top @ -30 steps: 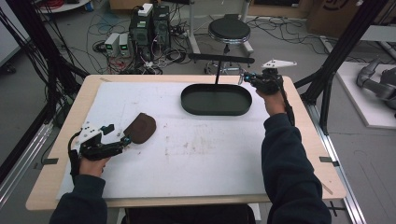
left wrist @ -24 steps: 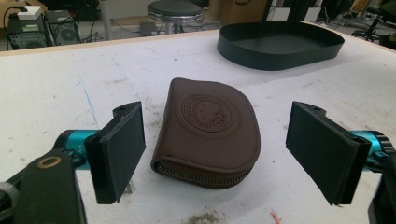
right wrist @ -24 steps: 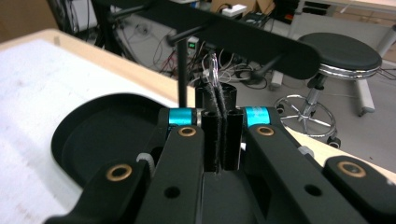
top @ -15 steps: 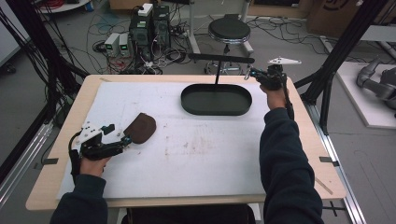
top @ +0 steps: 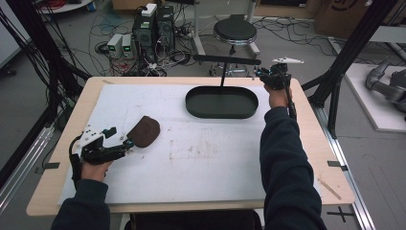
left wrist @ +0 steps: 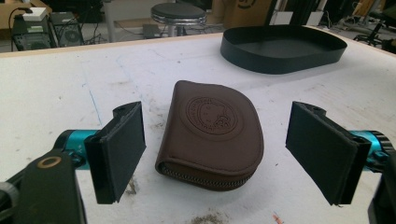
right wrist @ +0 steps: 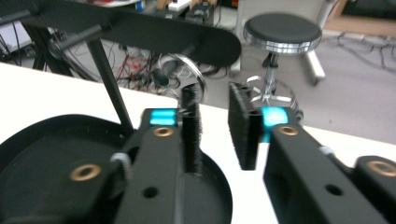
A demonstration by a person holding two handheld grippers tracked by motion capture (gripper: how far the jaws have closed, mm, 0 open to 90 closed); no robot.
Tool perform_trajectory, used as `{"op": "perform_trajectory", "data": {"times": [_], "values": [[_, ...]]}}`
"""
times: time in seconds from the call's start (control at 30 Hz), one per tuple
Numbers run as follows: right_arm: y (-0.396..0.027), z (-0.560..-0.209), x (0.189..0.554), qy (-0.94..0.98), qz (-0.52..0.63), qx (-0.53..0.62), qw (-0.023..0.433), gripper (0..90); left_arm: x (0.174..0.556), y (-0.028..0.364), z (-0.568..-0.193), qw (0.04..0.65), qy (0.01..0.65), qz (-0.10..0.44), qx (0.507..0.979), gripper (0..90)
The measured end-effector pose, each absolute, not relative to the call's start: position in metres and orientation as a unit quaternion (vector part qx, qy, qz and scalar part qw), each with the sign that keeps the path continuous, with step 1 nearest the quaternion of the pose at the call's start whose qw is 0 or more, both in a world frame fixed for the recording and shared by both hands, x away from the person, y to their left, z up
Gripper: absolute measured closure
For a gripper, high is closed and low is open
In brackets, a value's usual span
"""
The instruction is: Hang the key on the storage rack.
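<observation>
Lying between spread fingers (left wrist: 122, 148): pouch (left wrist: 211, 133)

Even, soft light falls from overhead, and the white tabletop (top: 206, 158) reads bright without harsh glare. Shadows are faint and short: a thin one hugs the brown pouch (left wrist: 210, 135), another lies inside the black tray (left wrist: 280, 46). The high view is slightly soft and grainy. The left gripper view is crisp. The right gripper view is blurred throughout, its fingers (right wrist: 191, 126) smeared, the stool (right wrist: 282, 30) behind hazy.
</observation>
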State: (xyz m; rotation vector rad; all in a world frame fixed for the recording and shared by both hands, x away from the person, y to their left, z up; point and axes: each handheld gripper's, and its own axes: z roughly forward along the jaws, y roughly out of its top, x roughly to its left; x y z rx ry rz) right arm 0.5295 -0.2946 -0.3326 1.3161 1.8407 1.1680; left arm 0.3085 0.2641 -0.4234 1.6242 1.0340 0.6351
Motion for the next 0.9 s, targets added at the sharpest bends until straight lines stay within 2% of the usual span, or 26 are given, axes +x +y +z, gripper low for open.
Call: {"op": "perform_trajectory", "data": {"times": [0.03,0.2,0.23,0.27,0.3,0.37,0.47,0.63,0.67,0.8,0.83,0.9], "values": [[-0.295,-0.333,0.530,0.691,0.439,0.494,0.293,73.3,0.309,0.264,-0.423,0.529,0.433,0.266,0.680,19.6],[-0.305,-0.326,0.518,0.698,0.434,0.490,0.291,56.9,0.309,0.263,-0.423,0.530,0.432,0.264,0.680,19.6],[-0.309,-0.319,0.509,0.710,0.429,0.474,0.295,49.6,0.309,0.262,-0.423,0.531,0.431,0.264,0.680,19.6],[-0.309,-0.319,0.509,0.710,0.429,0.474,0.295,49.6,0.309,0.262,-0.423,0.532,0.431,0.264,0.680,19.6],[-0.312,-0.312,0.500,0.729,0.434,0.449,0.282,45.2,0.309,0.263,-0.423,0.533,0.430,0.263,0.680,19.6],[-0.313,-0.308,0.494,0.734,0.441,0.438,0.273,42.4,0.309,0.263,-0.423,0.537,0.430,0.264,0.676,19.6],[-0.313,-0.293,0.463,0.744,0.455,0.412,0.265,27.9,0.308,0.266,-0.421,0.548,0.431,0.266,0.666,19.6],[-0.309,-0.294,0.428,0.757,0.454,0.380,0.278,20.5,0.307,0.265,-0.414,0.563,0.432,0.275,0.649,18.2],[-0.307,-0.299,0.416,0.759,0.451,0.371,0.288,20.4,0.306,0.265,-0.413,0.566,0.430,0.275,0.648,18.2],[-0.300,-0.317,0.388,0.775,0.443,0.357,0.276,20.4,0.306,0.262,-0.413,0.567,0.427,0.273,0.650,17.4],[-0.296,-0.331,0.376,0.778,0.443,0.351,0.272,20.5,0.306,0.262,-0.412,0.567,0.425,0.272,0.651,17.4],[-0.295,-0.336,0.373,0.778,0.443,0.353,0.271,20.4,0.306,0.261,-0.412,0.567,0.422,0.273,0.652,17.4]]}}
